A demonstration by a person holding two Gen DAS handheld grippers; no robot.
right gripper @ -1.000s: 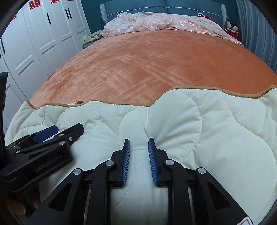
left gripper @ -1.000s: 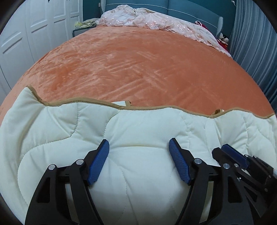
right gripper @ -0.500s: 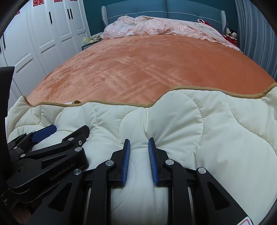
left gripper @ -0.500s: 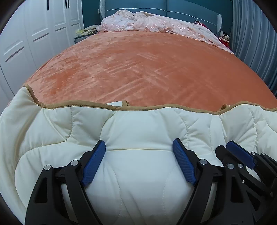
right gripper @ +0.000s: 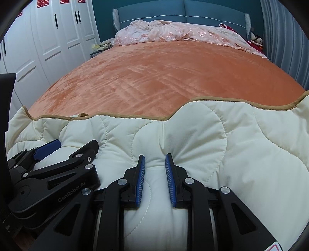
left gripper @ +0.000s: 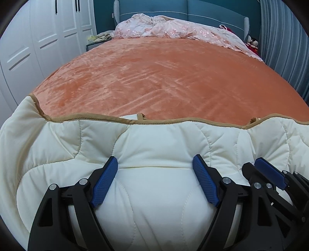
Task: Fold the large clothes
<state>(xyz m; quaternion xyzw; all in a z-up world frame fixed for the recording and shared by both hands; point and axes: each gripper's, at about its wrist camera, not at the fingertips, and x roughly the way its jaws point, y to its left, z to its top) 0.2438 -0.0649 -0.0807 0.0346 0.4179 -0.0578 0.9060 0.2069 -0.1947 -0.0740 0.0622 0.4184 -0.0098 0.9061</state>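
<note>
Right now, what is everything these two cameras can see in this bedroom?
Quilted cover: one, cream with a tan edge, bunched at the near end of the bed.
Bedspread: one, orange plush, spread over the bed.
Lace blanket: one, pale pink, heaped at the headboard.
Headboard: one, teal, far end.
Wardrobe doors: several, white, on the left.
Curtain: one, grey-blue, on the right.
Soft toys: red and white, count unclear, far right corner.
Left gripper: black, blue pads, jaws wide and just opened further, cover bulging between them.
Right gripper: black, blue pads, pinching a fold of cover.
</note>
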